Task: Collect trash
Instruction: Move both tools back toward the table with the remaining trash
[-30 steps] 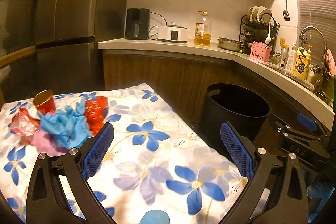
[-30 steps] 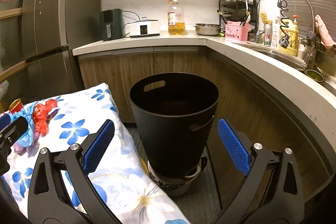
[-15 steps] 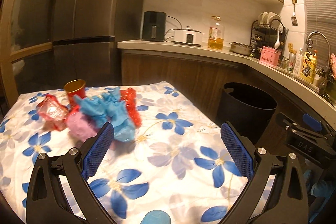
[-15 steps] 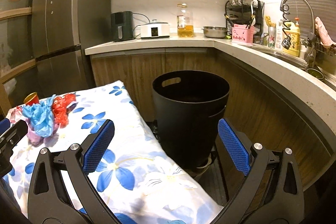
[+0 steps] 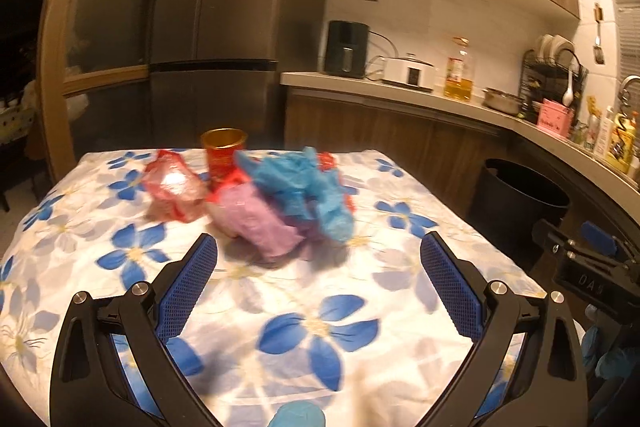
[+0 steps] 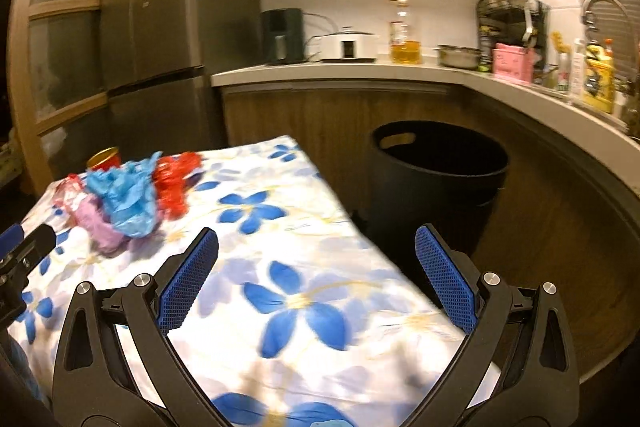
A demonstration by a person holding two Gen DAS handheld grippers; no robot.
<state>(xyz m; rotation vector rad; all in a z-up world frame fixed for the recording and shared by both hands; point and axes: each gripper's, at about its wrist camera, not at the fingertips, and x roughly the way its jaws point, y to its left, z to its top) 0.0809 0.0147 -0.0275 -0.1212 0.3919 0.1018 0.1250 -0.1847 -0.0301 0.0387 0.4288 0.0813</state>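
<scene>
A heap of trash lies on the flowered tablecloth (image 5: 280, 307): a crumpled blue bag (image 5: 308, 187), a pink-purple bag (image 5: 256, 219), a clear red wrapper (image 5: 172, 187), a red crumpled bag (image 6: 172, 179) and a red-and-gold cup (image 5: 222, 155). My left gripper (image 5: 318, 267) is open and empty, just short of the heap. My right gripper (image 6: 316, 263) is open and empty over the table's right side; the heap, with its blue bag (image 6: 124, 195), lies to its left. The black trash bin (image 6: 436, 179) stands on the floor right of the table; it also shows in the left wrist view (image 5: 520, 203).
A tall dark fridge (image 5: 208, 27) stands behind the table. The curved kitchen counter (image 6: 400, 73) carries an air fryer (image 5: 346, 49), a cooker, an oil bottle, a dish rack and a sink tap (image 6: 600, 7). Wooden cabinets run under it.
Both grippers have swung left toward the table. The trash heap now sits in front of my left gripper, and the bin has shifted to the right in both views.
</scene>
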